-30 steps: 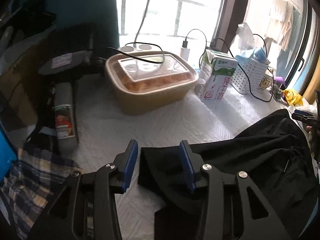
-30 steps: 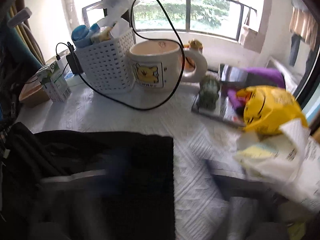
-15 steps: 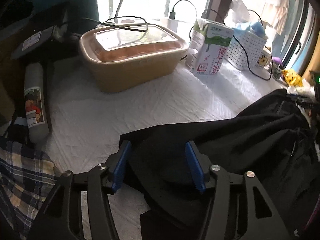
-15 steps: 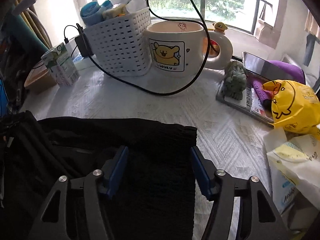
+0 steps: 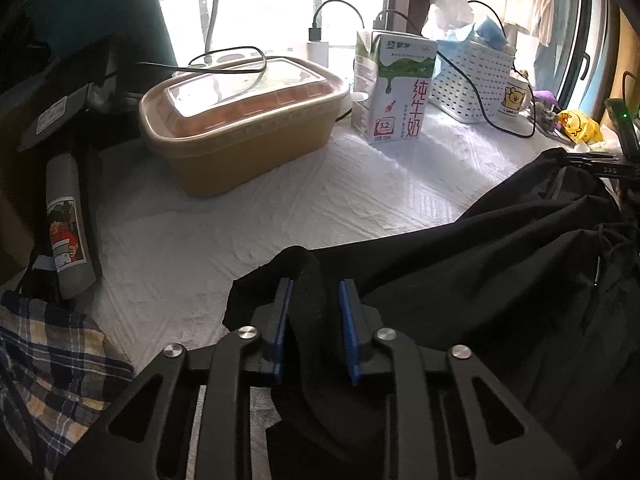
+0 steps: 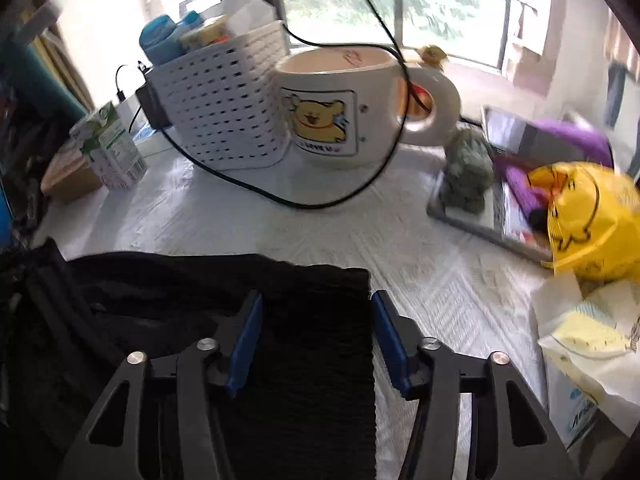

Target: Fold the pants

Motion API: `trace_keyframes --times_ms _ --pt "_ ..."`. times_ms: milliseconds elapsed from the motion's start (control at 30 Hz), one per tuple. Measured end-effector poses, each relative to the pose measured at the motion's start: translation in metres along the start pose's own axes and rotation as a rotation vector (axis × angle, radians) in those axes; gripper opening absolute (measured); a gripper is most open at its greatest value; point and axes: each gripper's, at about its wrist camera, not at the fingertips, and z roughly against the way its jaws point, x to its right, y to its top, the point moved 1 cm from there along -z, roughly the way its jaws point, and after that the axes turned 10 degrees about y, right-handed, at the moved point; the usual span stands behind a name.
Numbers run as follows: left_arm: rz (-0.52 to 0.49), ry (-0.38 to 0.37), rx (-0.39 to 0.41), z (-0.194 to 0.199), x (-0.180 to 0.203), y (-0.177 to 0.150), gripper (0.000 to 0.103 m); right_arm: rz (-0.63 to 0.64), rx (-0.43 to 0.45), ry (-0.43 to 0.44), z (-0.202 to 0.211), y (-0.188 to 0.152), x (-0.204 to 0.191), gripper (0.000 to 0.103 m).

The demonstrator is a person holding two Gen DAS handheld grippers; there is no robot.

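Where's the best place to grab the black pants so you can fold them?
Grab the black pants at their ends, coming down from above. The left gripper has just closed, bunching the cuff into a pinchable ridge. The right gripper has been closing around the ribbed band, whose straight edge lies flat.

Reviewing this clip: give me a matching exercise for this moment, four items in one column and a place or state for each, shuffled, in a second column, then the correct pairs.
Items
1. left gripper
2. right gripper
3. milk carton
4. bear mug

Places or states
A. stands beside the white basket, a black cable looped across it
B. pads pinching a bunched fold of the black pants
C. stands between the lidded tan container and the basket
D. jaws astride the flat pants edge, right pad clear of the cloth

Pairs: 1-B, 2-D, 3-C, 4-A
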Motion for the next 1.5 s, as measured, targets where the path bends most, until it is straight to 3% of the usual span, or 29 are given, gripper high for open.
trace_keyframes --times_ms 67,167,333,500,667,733,800,833,900,933,967,1000,1200,1500 --pt "0.005 -0.009 -0.001 0.001 0.001 0.000 0.007 0.016 0.010 -0.016 0.002 0.001 -0.005 0.033" --pt "0.003 -0.006 0.006 0.002 0.002 0.000 0.005 0.053 0.058 -0.085 0.014 0.005 -0.013 0.026" --pt "0.018 -0.002 0.045 0.010 -0.004 0.011 0.004 0.103 0.155 -0.213 0.038 0.023 -0.017 0.024" --pt "0.019 0.012 0.118 0.025 -0.009 0.039 0.004 0.062 0.237 -0.302 0.050 0.046 -0.004 0.023" --pt "0.009 0.036 0.166 0.033 -0.006 0.059 0.005 0.000 0.235 -0.348 0.041 0.056 0.015 0.023" --pt "-0.004 0.081 0.156 0.025 -0.003 0.058 0.009 -0.003 0.209 -0.354 0.029 0.054 0.018 0.024" --pt "-0.023 0.120 0.130 0.014 -0.001 0.055 0.009 -0.004 0.183 -0.356 0.020 0.050 0.020 0.028" --pt "-0.018 0.118 0.110 0.010 -0.003 0.052 0.015 -0.005 0.164 -0.354 0.016 0.048 0.020 0.034" --pt "0.006 0.087 0.089 0.009 -0.009 0.046 0.039 -0.010 0.143 -0.337 0.016 0.044 0.021 0.046" --pt "0.012 0.077 0.095 0.012 -0.011 0.043 0.058 -0.002 0.142 -0.337 0.019 0.043 0.019 0.064" --pt "0.013 0.071 0.106 0.018 -0.014 0.040 0.069 0.013 0.149 -0.341 0.025 0.041 0.016 0.091" --pt "0.013 0.073 0.113 0.024 -0.016 0.037 0.070 0.033 0.167 -0.339 0.033 0.039 0.012 0.100" --pt "0.044 0.073 0.124 0.064 -0.021 0.009 0.070 0.091 0.198 -0.308 0.081 0.011 -0.018 0.103" --pt "0.078 -0.015 0.118 0.118 -0.003 -0.067 0.071 0.102 0.178 -0.273 0.137 -0.093 -0.065 0.103"
